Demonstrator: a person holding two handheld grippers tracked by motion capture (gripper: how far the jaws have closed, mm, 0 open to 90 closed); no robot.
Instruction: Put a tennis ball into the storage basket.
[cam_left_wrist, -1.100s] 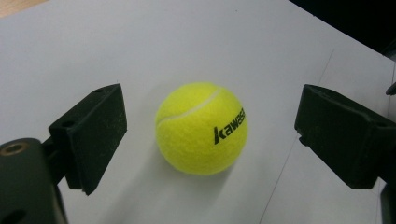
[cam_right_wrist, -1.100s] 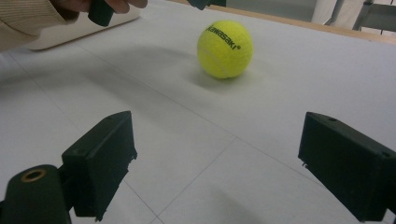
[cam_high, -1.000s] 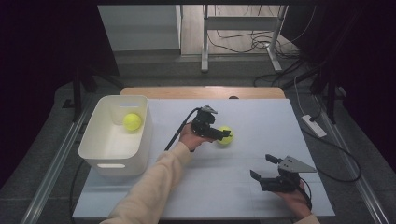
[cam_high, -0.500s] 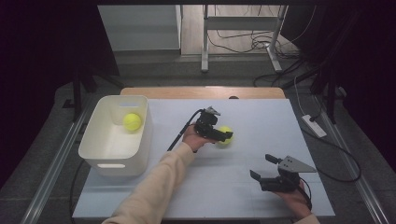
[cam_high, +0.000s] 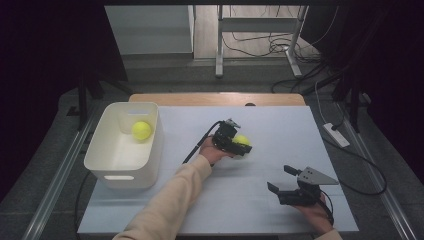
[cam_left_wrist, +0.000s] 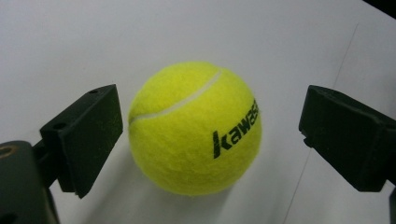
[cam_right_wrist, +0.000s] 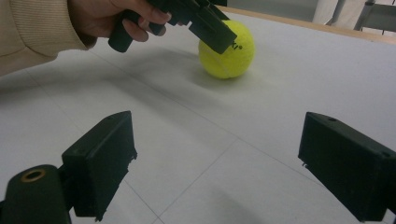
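Bin (cam_high: 122, 172): white, left of frame, holding a second ball (cam_high: 141, 130).
Ball (cam_left_wrist: 195, 127): yellow-green felt, white seam, black lettering; frame centre, on the mat (cam_high: 280, 135).
Left gripper (cam_high: 239, 145): spread around ball, pads clear; jaws just been opening, sunk slightly since earlier frame.
Right gripper (cam_high: 281, 180): spread, empty, lower right, unmoved.
Room: bare mat between grippers.

The left tongs (cam_high: 243, 146) have sunk a little closer to the bench (cam_high: 280, 135), settling lower around the ball (cam_left_wrist: 194, 128). Their jaws have just been opening wider; the ball sits between them, near the left jaw and with a clear gap to the right jaw in the left gripper view.
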